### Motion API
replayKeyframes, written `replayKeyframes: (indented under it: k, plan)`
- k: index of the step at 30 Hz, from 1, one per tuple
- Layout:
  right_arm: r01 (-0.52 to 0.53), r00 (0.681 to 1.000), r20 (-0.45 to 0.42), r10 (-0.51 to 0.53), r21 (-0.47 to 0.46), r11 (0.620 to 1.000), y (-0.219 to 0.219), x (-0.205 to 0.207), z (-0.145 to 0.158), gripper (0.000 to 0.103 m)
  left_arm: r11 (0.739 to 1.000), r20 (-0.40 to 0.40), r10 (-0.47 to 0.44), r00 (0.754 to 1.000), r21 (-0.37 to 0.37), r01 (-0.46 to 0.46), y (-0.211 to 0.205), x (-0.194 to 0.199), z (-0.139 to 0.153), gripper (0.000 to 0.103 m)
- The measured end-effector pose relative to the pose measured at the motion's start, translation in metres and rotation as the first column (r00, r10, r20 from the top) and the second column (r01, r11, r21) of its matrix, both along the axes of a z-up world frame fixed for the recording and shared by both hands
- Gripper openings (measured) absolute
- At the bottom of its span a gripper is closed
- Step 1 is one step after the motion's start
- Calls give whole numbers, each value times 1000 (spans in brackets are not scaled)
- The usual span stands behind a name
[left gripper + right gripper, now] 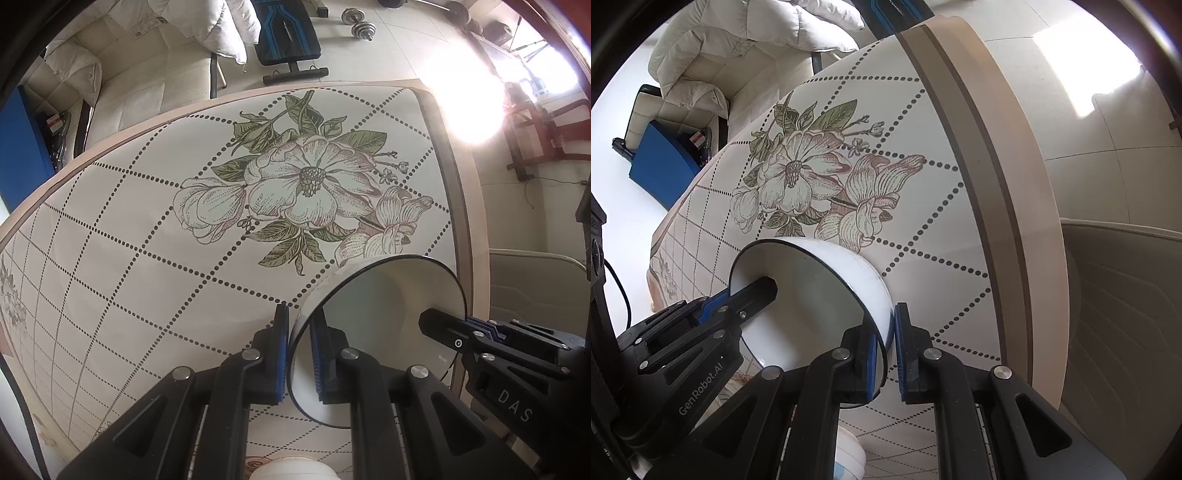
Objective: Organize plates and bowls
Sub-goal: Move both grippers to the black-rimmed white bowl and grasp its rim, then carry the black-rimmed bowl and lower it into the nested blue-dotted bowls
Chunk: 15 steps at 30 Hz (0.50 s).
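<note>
1. One bench (129,229) fills both views. Its cloth is pale, crossed by dotted diagonal lines, with one large printed flower spray (306,184) near the far right corner and a tan band along the edge.
2. Around it, on a tiled floor, stand one cream quilted sofa (122,74) heaped with white bedding, one black and blue weight bench (288,33), one dumbbell (356,24), and one blue panel (22,147) at the far left.
3. One white bowl (384,306) with a thin black rim is the only large dish in view. It sits near the right edge of the bench, just below the flower print, tipped so its mouth faces the cameras. It is empty.
4. Two hand-held grippers grip that bowl from opposite sides. The left hand-held gripper (297,354) is pinched on the left side of the rim, one blue pad outside the wall and one inside.
5. The right hand-held gripper (889,354) is pinched on the opposite side of the rim in the same way, one finger inside the bowl and one outside.
6. Each gripper's black body hides the near part of the bowl in its own view.
7. One smaller white dish (849,454), with faint blue bands, shows partly below the grippers; what it holds cannot be told.
</note>
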State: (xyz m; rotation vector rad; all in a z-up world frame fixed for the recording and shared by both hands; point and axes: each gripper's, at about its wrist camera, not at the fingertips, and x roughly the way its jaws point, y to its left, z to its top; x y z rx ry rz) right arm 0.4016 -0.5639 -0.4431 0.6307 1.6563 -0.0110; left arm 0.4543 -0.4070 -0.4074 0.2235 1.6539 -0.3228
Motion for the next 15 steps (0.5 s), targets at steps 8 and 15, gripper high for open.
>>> replayKeyframes:
  k: [8, 15]
  plan:
    - [-13, 1000, 15, 13, 3, 1000, 10, -1, 17, 10, 1000, 24, 1, 1000, -5, -1, 10, -8, 23, 9]
    - [-25, 999, 35, 25, 2, 1000, 21, -10, 42, 10, 1000, 47, 8, 999, -25, -7, 24, -22, 53, 9]
